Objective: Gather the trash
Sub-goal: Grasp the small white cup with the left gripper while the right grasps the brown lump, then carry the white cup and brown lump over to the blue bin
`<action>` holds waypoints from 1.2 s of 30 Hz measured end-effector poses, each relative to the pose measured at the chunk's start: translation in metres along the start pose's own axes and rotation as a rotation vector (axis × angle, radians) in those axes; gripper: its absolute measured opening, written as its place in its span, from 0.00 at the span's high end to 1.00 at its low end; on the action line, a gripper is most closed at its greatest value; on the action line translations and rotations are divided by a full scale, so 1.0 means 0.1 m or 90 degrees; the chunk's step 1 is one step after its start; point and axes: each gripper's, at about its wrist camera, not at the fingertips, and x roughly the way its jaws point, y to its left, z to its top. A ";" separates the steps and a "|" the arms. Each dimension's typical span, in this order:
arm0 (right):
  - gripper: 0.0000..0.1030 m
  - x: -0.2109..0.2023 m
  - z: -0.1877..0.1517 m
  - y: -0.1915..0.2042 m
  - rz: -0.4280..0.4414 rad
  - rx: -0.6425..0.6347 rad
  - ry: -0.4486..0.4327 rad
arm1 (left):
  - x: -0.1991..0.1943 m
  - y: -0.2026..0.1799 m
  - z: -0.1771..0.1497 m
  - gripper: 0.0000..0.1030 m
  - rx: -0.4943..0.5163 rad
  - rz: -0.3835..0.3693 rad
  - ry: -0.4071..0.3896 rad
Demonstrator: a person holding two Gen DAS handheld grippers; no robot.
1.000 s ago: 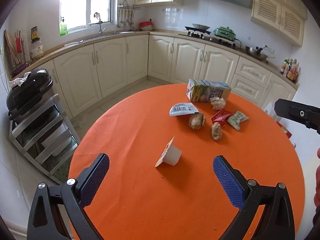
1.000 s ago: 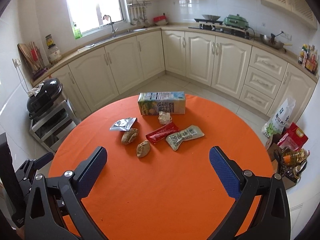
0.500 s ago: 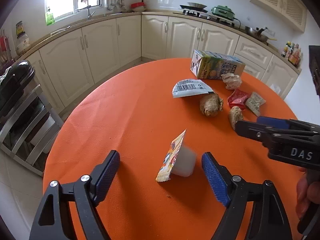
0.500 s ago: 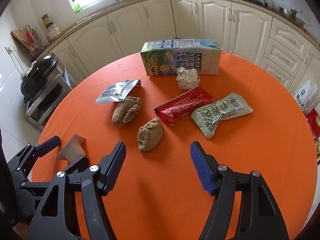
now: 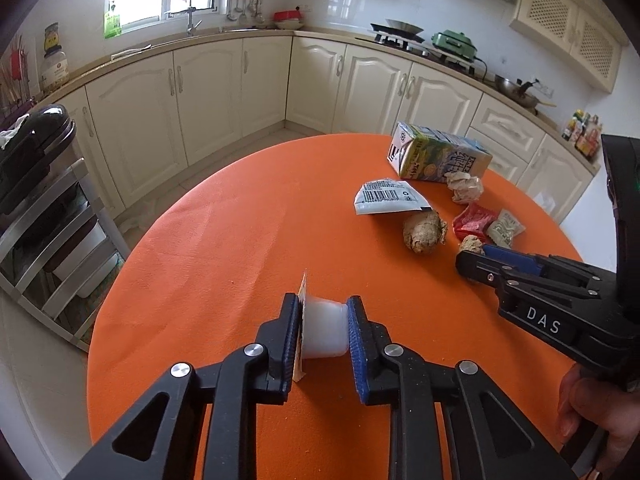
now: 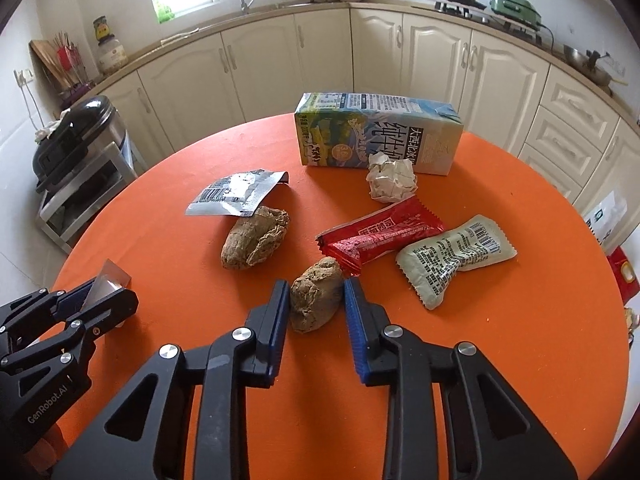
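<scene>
The left tongs point(image 5: 323, 330) have just been closing and now pinch the small white plastic cup point(image 5: 324, 332), one pad flat on its peeled foil lid, the other on its base; the cup lies on its side on the orange tabletop point(image 5: 224, 248). The right tongs point(image 6: 316, 304) have likewise been closing and stand narrow around the brown crumpled lump point(image 6: 316, 294). The left pad touches it; whether the right pad presses yet I cannot tell.

To do this step well, I judge both grips should firm up before any lift. The cup is thin and may buckle or squirt out if squeezed hard, so moderate pressure and a straight rise suit it. The lump looks soft and uneven; the pads should seat on its widest part, and the lift should clear the red wrapper point(image 6: 380, 236) just beyond the right pad.

The left wrist view shows the cup's lid pressed against the pad, which the right wrist view hides behind the left tongs' body, giving only a foil corner. The right wrist view lays out the rest beyond its tongs: a second brown lump point(image 6: 254, 238), silver sachet point(image 6: 236, 194), milk carton point(image 6: 380, 140), crumpled paper ball point(image 6: 390, 180) and pale green packet point(image 6: 452, 258), the last half hidden in the left view.
</scene>
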 end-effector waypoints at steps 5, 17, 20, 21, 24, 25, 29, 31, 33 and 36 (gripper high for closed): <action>0.74 -0.12 -0.07 -0.06 0.023 0.017 -0.001 | -0.20 0.04 -0.14 0.83 -0.009 -0.002 -0.014; 0.74 -0.82 -0.31 -0.27 0.055 0.052 -0.048 | -0.74 -0.25 -0.39 0.83 0.000 -0.031 -0.045; 0.74 -1.03 -0.40 -0.35 0.060 0.064 -0.067 | -0.88 -0.44 -0.41 0.83 0.019 -0.042 -0.058; 0.74 -1.12 -0.43 -0.38 0.058 0.069 -0.074 | -0.93 -0.52 -0.42 0.83 0.026 -0.048 -0.062; 0.74 -1.35 -0.52 -0.49 0.055 0.081 -0.096 | -1.06 -0.80 -0.43 0.83 0.052 -0.064 -0.074; 0.74 -1.43 -0.55 -0.53 0.055 0.085 -0.103 | -1.09 -0.89 -0.43 0.83 0.062 -0.071 -0.078; 0.74 -1.75 -0.70 -0.75 0.050 0.112 -0.134 | -1.20 -1.29 -0.40 0.83 0.095 -0.097 -0.091; 0.74 -1.91 -0.77 -0.88 0.039 0.123 -0.150 | -1.23 -1.49 -0.38 0.83 0.112 -0.114 -0.097; 0.74 -2.07 -0.85 -1.03 0.030 0.138 -0.164 | -1.25 -1.71 -0.37 0.83 0.128 -0.129 -0.103; 0.74 -2.33 -0.99 -1.31 0.006 0.163 -0.185 | -1.28 -2.05 -0.36 0.83 0.156 -0.158 -0.107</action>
